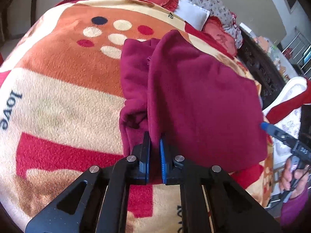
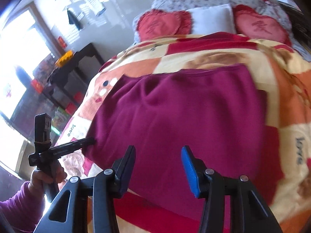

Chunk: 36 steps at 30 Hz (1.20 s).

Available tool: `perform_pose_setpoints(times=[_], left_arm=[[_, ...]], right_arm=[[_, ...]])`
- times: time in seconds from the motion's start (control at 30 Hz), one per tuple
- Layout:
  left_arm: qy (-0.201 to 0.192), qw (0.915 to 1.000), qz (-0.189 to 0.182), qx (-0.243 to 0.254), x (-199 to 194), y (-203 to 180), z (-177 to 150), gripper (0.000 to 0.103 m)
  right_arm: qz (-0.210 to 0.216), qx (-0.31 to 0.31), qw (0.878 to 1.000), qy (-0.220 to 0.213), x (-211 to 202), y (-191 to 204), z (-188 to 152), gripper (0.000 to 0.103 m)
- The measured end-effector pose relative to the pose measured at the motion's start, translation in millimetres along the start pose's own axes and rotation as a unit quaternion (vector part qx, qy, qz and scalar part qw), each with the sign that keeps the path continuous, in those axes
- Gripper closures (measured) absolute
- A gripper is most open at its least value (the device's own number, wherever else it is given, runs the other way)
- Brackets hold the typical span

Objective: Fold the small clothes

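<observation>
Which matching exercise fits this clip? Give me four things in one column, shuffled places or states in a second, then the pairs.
Things:
1. left tongs
2. right tongs
3. maroon garment
4. white pillow

States:
A. lies between two red heart cushions
B. open, holding nothing
C. spread on the patterned blanket
D. shut on a fold of cloth

Pairs: 1-D, 2-B, 3-C, 4-A
</observation>
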<state>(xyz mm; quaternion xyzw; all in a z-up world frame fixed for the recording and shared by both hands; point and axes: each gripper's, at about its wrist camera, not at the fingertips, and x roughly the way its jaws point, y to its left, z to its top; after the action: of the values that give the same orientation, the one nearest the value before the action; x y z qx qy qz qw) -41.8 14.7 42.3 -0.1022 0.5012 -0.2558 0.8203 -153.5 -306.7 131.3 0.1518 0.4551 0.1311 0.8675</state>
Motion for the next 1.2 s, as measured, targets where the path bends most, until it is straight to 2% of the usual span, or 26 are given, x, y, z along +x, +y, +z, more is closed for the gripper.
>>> perform_pose_setpoints(times=[0.17,0.37,0.47,0.6,0.73,0.87,0.97,1.07,1.13,1.2], left_arm=[[-0.009,0.9999,-0.011,0.003,-15.6,9.7,-18.9,0.097],[0.000,0.9987,-0.029,-0.043,-11.3,24.3,-18.8,0.095],[0.010,0.9990,-0.012,-0.042,-11.1,19.1,-11.8,0.083],[0.004,0.9984,-0.006,-0.056,-12.0,21.5,-6.7,0.059],[0.006,0.9983,0.013,-0.057,-9.1,24.9,-5.7,0.058],[0.004,0.9985,0.031,-0.044,-4.5,20.4,-2.3,0.056],[0.002,0.9983,0.043,-0.038,-4.1,14.3,3.6,0.056],[-0.018,0.9978,0.059,-0.027,-11.5,5.9,10.0,0.056],[-0.034,0.9975,0.058,-0.019,-15.6,-0.7,16.6,0.056],[-0.041,0.9973,0.059,-0.015,-15.2,-3.8,20.2,0.056]], right_arm=[[0.022,-0.036,0.999,0.020,29.2,28.3,9.8,0.056],[0.027,-0.075,0.996,0.029,77.1,65.6,40.3,0.056],[0.018,-0.095,0.995,0.012,98.0,83.9,60.1,0.056],[0.013,-0.129,0.991,0.021,137.8,106.1,80.6,0.056],[-0.029,-0.144,0.987,0.058,194.2,116.5,88.1,0.062],[-0.043,-0.133,0.990,0.032,219.4,112.2,94.7,0.062],[-0.023,-0.106,0.994,0.033,215.1,104.3,100.0,0.062],[0.002,-0.094,0.995,0.042,187.2,93.4,100.8,0.062],[0.000,-0.079,0.997,0.016,153.8,74.6,98.5,0.061],[-0.023,-0.060,0.998,-0.020,116.4,44.7,94.0,0.060]])
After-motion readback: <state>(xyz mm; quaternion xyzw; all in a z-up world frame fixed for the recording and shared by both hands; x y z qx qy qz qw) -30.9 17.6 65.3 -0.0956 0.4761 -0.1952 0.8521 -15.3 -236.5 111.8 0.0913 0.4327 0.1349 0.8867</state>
